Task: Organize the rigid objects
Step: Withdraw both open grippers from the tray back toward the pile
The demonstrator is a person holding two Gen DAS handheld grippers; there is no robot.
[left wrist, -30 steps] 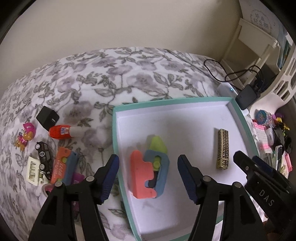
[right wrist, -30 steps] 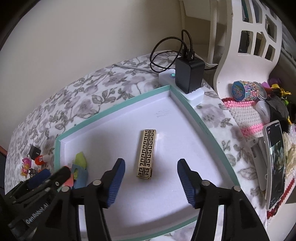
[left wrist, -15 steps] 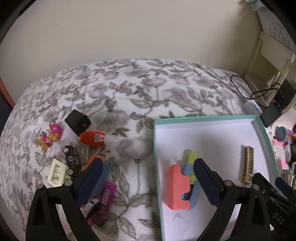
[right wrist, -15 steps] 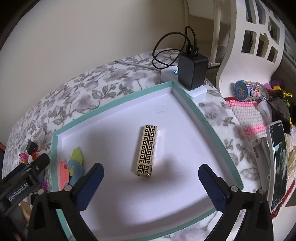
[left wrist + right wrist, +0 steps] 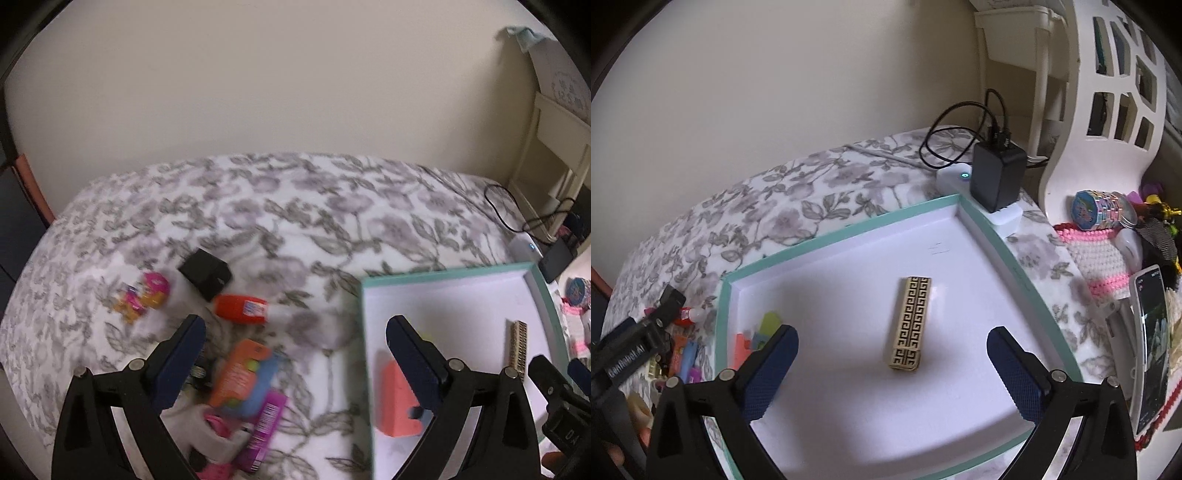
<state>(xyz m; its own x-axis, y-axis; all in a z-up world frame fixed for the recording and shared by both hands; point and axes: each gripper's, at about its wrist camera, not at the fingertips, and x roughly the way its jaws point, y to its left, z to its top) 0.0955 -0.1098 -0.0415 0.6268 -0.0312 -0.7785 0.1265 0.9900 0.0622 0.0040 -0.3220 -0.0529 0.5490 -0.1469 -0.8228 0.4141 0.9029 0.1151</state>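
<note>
A white tray with a teal rim [image 5: 443, 277] [image 5: 849, 229] lies on the flowered bedspread. It holds a gold patterned box [image 5: 910, 322] [image 5: 518, 346] and a coral, blue and green toy [image 5: 397, 400] [image 5: 753, 336]. My left gripper [image 5: 295, 354] is open and empty, above loose items left of the tray: an orange and blue toy [image 5: 242, 373], a red bottle [image 5: 242, 308], a black cube [image 5: 205, 272], a pink figure [image 5: 146, 297] and a magenta packet [image 5: 264, 432]. My right gripper [image 5: 892, 373] is open and empty over the tray, just in front of the gold box.
A black charger on a white power strip [image 5: 995, 181] with cables sits at the tray's far right corner. A white shelf unit [image 5: 1108, 92], a phone [image 5: 1152, 343], a pink knitted mat [image 5: 1097, 258] and small trinkets stand to the right. The wall is behind the bed.
My left gripper has left the coral toy in the tray, opened wide and swung left over the loose items. My right gripper has opened wide and stays over the gold box.
</note>
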